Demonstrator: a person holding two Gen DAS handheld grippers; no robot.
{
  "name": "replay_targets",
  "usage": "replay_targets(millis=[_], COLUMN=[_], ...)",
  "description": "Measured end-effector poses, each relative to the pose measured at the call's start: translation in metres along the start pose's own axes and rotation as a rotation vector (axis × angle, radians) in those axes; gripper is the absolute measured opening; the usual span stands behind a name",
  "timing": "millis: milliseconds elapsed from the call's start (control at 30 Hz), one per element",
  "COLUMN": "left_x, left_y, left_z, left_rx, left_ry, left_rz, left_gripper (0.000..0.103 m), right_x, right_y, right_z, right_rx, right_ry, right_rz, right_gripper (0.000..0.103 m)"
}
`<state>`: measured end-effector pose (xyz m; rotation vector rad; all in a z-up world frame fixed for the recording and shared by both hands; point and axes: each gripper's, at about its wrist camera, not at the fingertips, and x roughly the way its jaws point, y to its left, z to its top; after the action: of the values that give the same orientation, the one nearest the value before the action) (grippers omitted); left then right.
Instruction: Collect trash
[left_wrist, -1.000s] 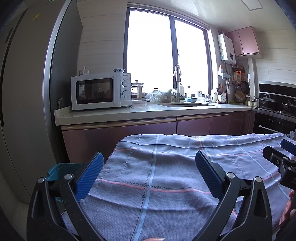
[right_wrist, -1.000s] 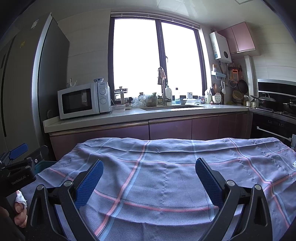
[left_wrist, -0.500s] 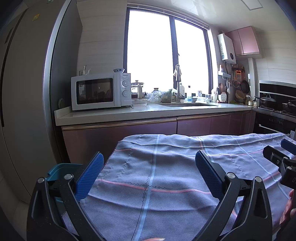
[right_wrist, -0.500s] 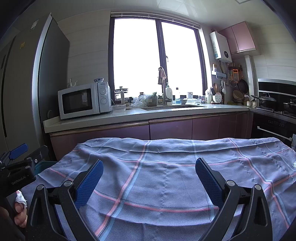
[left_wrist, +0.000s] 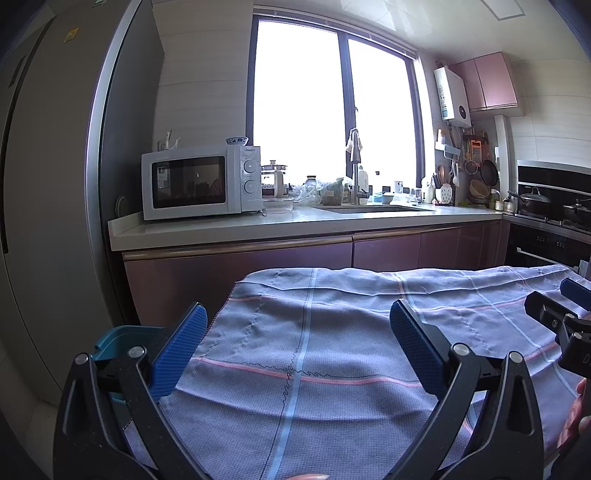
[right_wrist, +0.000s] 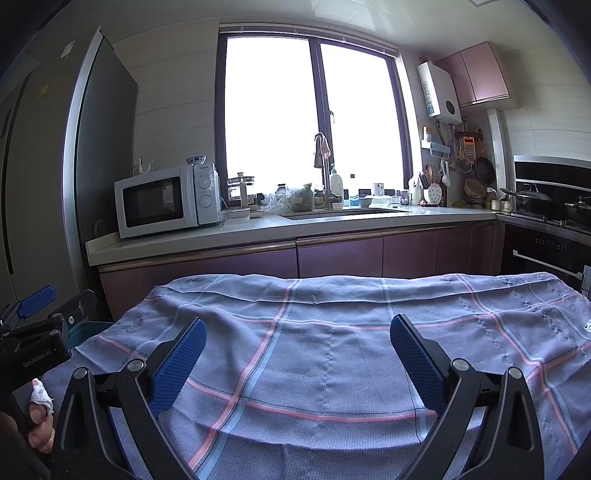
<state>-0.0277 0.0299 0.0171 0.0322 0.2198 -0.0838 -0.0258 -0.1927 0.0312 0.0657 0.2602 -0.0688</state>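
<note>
My left gripper (left_wrist: 297, 332) is open and empty, held above a table covered with a grey-blue checked cloth (left_wrist: 332, 354). My right gripper (right_wrist: 297, 343) is open and empty above the same cloth (right_wrist: 332, 332). A teal bin (left_wrist: 122, 336) stands on the floor left of the table, partly hidden behind my left finger; its rim also shows in the right wrist view (right_wrist: 88, 328). I see no trash on the cloth. The right gripper shows at the right edge of the left wrist view (left_wrist: 561, 317), and the left gripper at the left edge of the right wrist view (right_wrist: 33, 328).
A kitchen counter (left_wrist: 295, 225) runs along the far wall with a white microwave (left_wrist: 199, 182), a sink and faucet (left_wrist: 354, 177) and several jars. A tall fridge (left_wrist: 48, 184) stands at the left. A stove with pots (left_wrist: 546, 206) is at the right.
</note>
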Motion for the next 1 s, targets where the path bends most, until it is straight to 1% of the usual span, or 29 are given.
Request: replay_targets(millis=[1000], left_x=[0.0005], left_y=[-0.0038], left_z=[0.0017], left_rx=[-0.002], left_ry=[0.000], left_rz=[0.002], left_gripper=[0.098], right_x=[-0.0011], right_y=[-0.0007], right_z=[-0.0018], right_rx=[0.011], right_ry=[0.001], right_rz=[-0.006], right_gripper=[0.096])
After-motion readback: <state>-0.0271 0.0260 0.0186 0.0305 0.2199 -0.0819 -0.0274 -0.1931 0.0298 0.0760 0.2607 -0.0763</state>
